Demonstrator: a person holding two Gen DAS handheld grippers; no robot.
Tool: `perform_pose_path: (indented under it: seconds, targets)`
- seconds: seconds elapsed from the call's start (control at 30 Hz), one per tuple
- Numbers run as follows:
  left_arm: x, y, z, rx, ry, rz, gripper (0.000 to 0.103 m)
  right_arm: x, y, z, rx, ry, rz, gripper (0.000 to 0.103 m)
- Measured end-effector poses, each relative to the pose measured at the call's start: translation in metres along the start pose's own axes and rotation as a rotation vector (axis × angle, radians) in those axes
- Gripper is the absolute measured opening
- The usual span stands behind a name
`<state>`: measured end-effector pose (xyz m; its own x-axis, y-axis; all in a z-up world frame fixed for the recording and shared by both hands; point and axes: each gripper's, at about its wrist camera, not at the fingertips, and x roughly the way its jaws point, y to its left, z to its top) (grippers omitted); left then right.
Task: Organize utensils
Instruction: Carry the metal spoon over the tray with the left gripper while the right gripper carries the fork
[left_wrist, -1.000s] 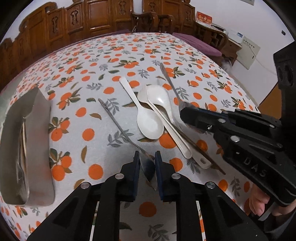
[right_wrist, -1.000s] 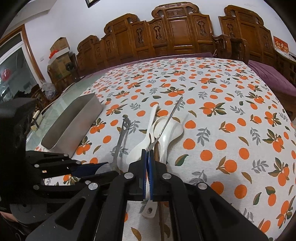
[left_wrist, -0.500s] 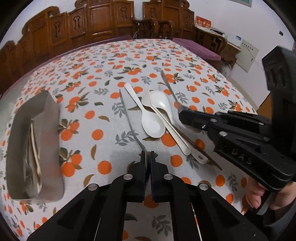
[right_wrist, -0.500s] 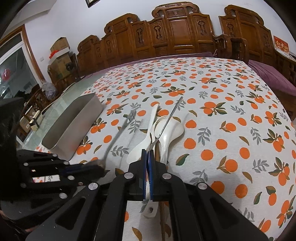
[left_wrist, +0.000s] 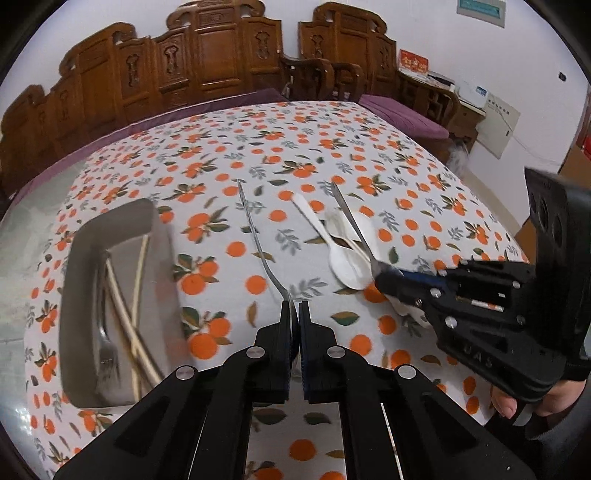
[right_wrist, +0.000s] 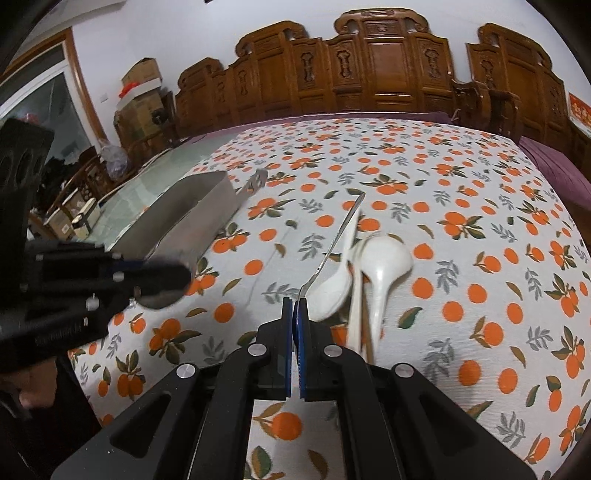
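My table wears one white cloth printed with oranges and leaves (left_wrist: 295, 155). On it sits one rectangular brushed-metal tray (left_wrist: 74, 295), holding two pale wooden chopsticks (left_wrist: 125, 321) and one steel fork (left_wrist: 105, 354). Beside the tray, toward my right, lie three glossy white plastic spoons (right_wrist: 384, 258), overlapped in a heap with a chopstick tucked among them. My left gripper (left_wrist: 294, 314) is pressed together on the bowl end of one slim steel spoon (left_wrist: 258, 243), its handle pointing away near the tray. My right gripper (right_wrist: 294, 314) pinches a second thin steel spoon (right_wrist: 334, 243) just above the white heap.
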<state>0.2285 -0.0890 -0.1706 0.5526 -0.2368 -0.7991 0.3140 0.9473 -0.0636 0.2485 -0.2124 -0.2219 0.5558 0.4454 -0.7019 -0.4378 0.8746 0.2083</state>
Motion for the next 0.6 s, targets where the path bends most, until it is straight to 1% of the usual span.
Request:
perform_pose_path:
  seconds: [0.23, 0.4, 0.5, 0.6]
  targets:
    - [-0.012, 0.022, 0.001, -0.005, -0.014, 0.024, 0.003, 0.002, 0.015, -0.001, -0.028, 0.009, 0.018, 0.003]
    - [-0.026, 0.039, -0.001, -0.015, -0.046, 0.011, 0.003, 0.001, 0.026, -0.001, -0.051, 0.012, 0.024, 0.003]
    - [-0.031, 0.047, -0.002, -0.008, -0.057, -0.001, 0.003, 0.001, 0.033, -0.001, -0.067, 0.006, 0.008, 0.003]
    - [-0.033, 0.057, -0.004, -0.017, -0.063, -0.013, 0.003, 0.004, 0.041, -0.002, -0.099, 0.018, -0.002, 0.003]
